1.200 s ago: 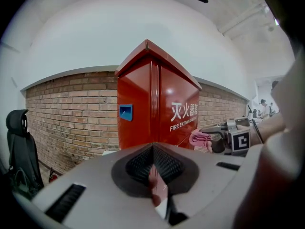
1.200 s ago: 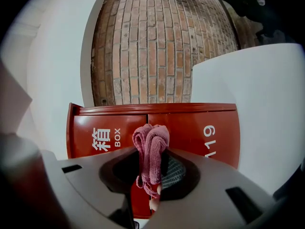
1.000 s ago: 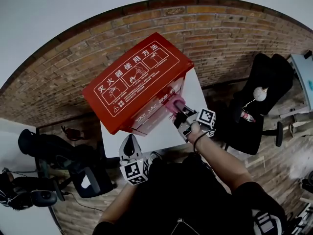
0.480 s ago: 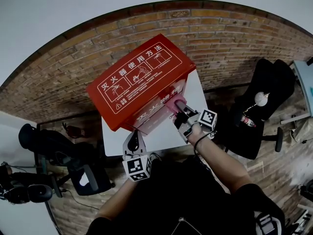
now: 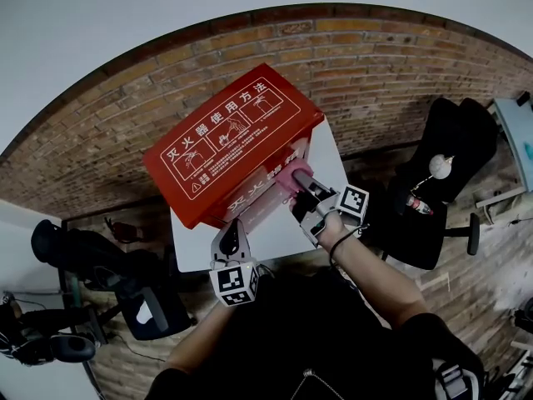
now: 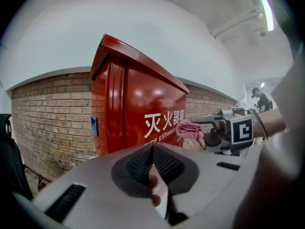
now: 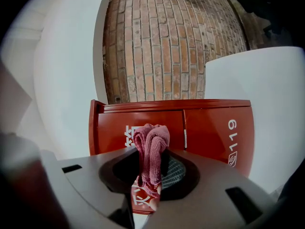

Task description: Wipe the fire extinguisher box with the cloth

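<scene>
The red fire extinguisher box (image 5: pixel 225 144) stands on a white table (image 5: pixel 275 232) against the brick wall, its white-lettered lid facing up. My right gripper (image 5: pixel 293 182) is shut on a folded pink cloth (image 5: pixel 286 174), which is held against the box's front face near its right end. In the right gripper view the cloth (image 7: pixel 151 149) sticks up between the jaws in front of the box (image 7: pixel 205 128). My left gripper (image 5: pixel 232 233) hovers over the table's near edge, shut and holding nothing. The left gripper view takes in the box (image 6: pixel 138 113), the cloth (image 6: pixel 188 128) and the right gripper (image 6: pixel 224 130).
A black office chair (image 5: pixel 441 173) with a bottle (image 5: pixel 418 201) on it stands to the right of the table. Another dark chair (image 5: pixel 125 286) and gear sit at the lower left. The brick wall (image 5: pixel 375 65) runs behind the box.
The left gripper has risen slightly toward the box. The right gripper with the cloth has shifted a little to the left along the box's front.
</scene>
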`<action>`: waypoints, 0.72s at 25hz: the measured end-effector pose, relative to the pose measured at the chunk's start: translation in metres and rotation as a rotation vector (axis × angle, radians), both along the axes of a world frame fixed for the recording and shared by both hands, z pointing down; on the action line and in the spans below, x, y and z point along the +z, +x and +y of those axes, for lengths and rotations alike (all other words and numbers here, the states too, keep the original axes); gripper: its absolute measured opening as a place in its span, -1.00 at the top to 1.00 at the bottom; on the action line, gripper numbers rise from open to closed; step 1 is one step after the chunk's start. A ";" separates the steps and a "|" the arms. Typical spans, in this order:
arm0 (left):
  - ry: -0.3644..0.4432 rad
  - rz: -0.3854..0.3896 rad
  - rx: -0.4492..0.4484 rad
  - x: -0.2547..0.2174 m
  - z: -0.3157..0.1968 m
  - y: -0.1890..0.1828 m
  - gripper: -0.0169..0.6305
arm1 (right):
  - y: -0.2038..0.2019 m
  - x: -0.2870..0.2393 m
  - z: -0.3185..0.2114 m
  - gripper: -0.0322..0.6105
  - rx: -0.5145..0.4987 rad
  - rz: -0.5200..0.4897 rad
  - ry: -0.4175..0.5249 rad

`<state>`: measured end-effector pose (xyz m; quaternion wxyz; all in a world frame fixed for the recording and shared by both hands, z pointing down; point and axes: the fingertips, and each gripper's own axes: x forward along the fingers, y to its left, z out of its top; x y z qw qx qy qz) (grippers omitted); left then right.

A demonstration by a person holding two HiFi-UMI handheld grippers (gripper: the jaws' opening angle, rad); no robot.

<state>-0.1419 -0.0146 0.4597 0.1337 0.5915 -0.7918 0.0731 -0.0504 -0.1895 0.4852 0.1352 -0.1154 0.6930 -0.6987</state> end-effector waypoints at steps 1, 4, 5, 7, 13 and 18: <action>0.000 -0.001 0.004 0.000 -0.001 0.000 0.86 | 0.000 -0.005 0.001 0.58 0.000 -0.009 0.004; 0.001 0.000 0.012 0.000 -0.005 0.000 0.86 | 0.000 -0.022 0.002 0.58 0.002 -0.031 0.021; 0.001 0.001 0.016 0.000 -0.006 0.001 0.86 | 0.000 -0.026 0.002 0.58 0.003 -0.037 0.027; 0.000 0.006 0.026 0.001 -0.008 0.002 0.86 | 0.000 -0.033 0.001 0.58 0.003 -0.045 0.037; 0.004 0.010 0.042 0.000 -0.013 0.005 0.86 | 0.002 -0.050 0.000 0.58 0.000 -0.071 0.050; 0.005 0.014 0.044 0.001 -0.014 0.005 0.86 | 0.002 -0.059 0.001 0.58 -0.003 -0.082 0.055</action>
